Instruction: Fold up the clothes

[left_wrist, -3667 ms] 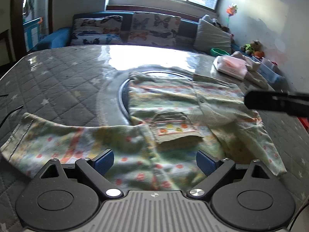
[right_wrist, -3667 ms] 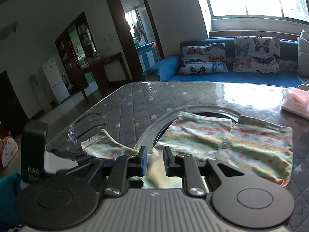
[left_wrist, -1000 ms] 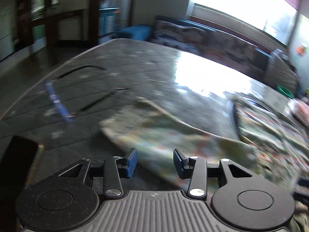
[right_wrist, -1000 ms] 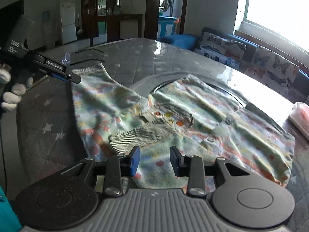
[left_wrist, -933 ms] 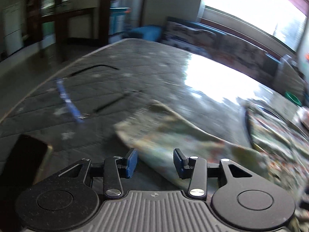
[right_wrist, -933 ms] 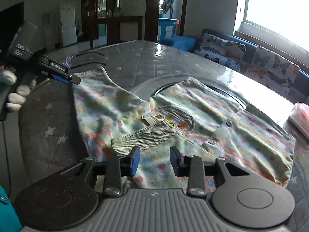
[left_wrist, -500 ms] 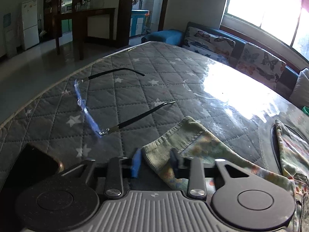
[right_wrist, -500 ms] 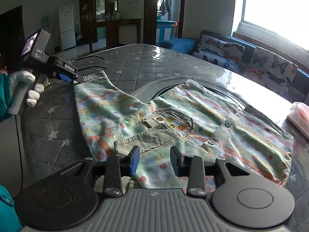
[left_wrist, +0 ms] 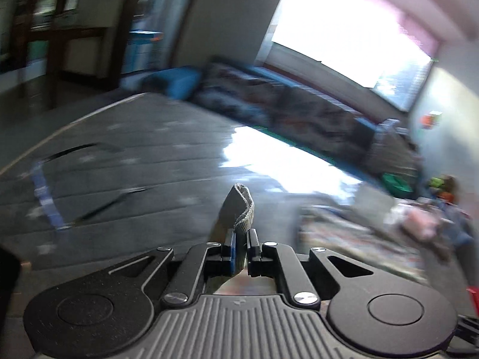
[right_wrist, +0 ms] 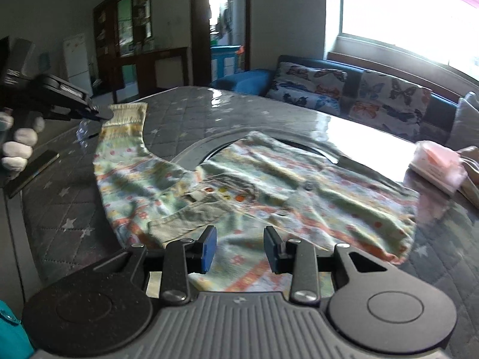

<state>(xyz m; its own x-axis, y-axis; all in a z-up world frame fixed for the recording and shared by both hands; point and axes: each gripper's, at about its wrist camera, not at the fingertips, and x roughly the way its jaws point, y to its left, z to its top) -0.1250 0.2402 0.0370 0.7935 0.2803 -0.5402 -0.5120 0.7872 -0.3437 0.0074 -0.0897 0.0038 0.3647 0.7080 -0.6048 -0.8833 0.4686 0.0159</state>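
A pale green child's shirt [right_wrist: 269, 191] with orange dots and stripes lies spread on the quilted grey table [right_wrist: 66, 218]. Its left sleeve is stretched up and out, and the ribbed cuff [left_wrist: 241, 209] stands up between the pads of my left gripper [left_wrist: 239, 248]. The jaws are closing, with the pads pressing on the cuff. In the right wrist view the left gripper [right_wrist: 100, 113] holds the cuff [right_wrist: 128, 113] above the table, in a white-gloved hand [right_wrist: 18, 146]. My right gripper [right_wrist: 239, 249] hovers open over the shirt's near hem, with nothing pinched.
Blurred glasses [left_wrist: 48, 200] lie on the table left of the cuff. A dark phone [right_wrist: 33, 173] rests near the left edge. A pink packet [right_wrist: 437, 164] sits at the far right. A blue sofa with butterfly cushions [right_wrist: 344, 89] runs behind the table.
My left gripper has closed on the sleeve cuff and lifted it off the table, pulling the sleeve up. The right gripper stayed open and shifted a little over the hem.
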